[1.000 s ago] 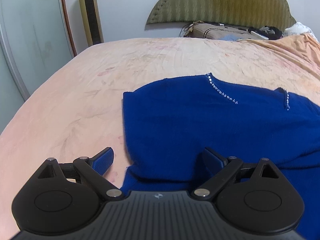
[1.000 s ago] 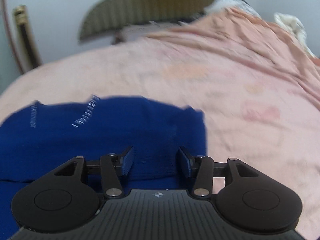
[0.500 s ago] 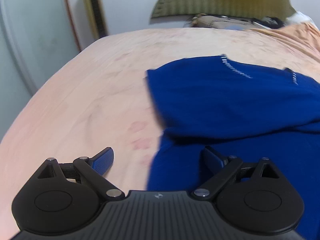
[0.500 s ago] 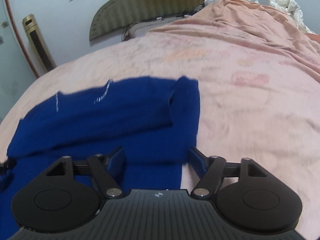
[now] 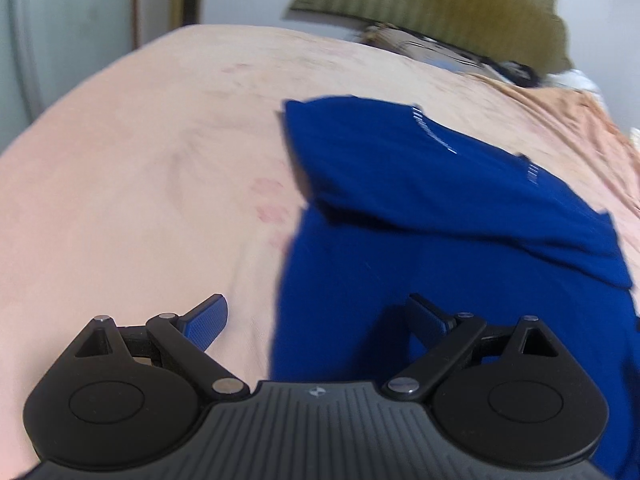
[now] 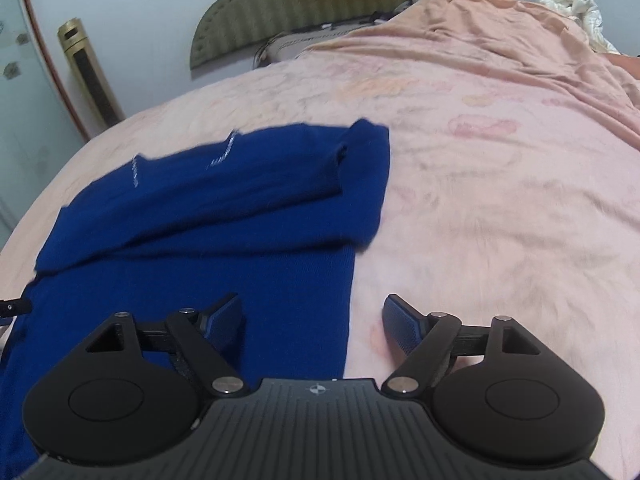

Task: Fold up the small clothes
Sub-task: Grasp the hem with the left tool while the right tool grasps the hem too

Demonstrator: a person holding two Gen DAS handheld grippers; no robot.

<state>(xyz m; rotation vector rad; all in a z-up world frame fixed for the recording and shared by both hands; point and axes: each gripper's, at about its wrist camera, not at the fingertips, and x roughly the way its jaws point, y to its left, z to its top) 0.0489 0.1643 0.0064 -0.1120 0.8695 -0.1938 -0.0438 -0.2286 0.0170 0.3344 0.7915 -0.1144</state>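
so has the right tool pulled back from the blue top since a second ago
Yes. The right tool has backed away toward the camera side: the blue top's folded edge now lies well beyond its tips, with more pink bedsheet showing. Its jaws have just been opening, nothing between them.

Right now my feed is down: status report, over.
Left gripper open, empty. Right gripper just opened, nothing between pads. Blue garment part-folded on bed. Nothing in the way.

Left tool (image 5: pixel 316 322), right tool (image 6: pixel 312 320): black ribbed body, round hinge discs, silver screws, blue textured pads.

The blue garment (image 5: pixel 460 248) runs off the frame's bottom-right edge, blurred.
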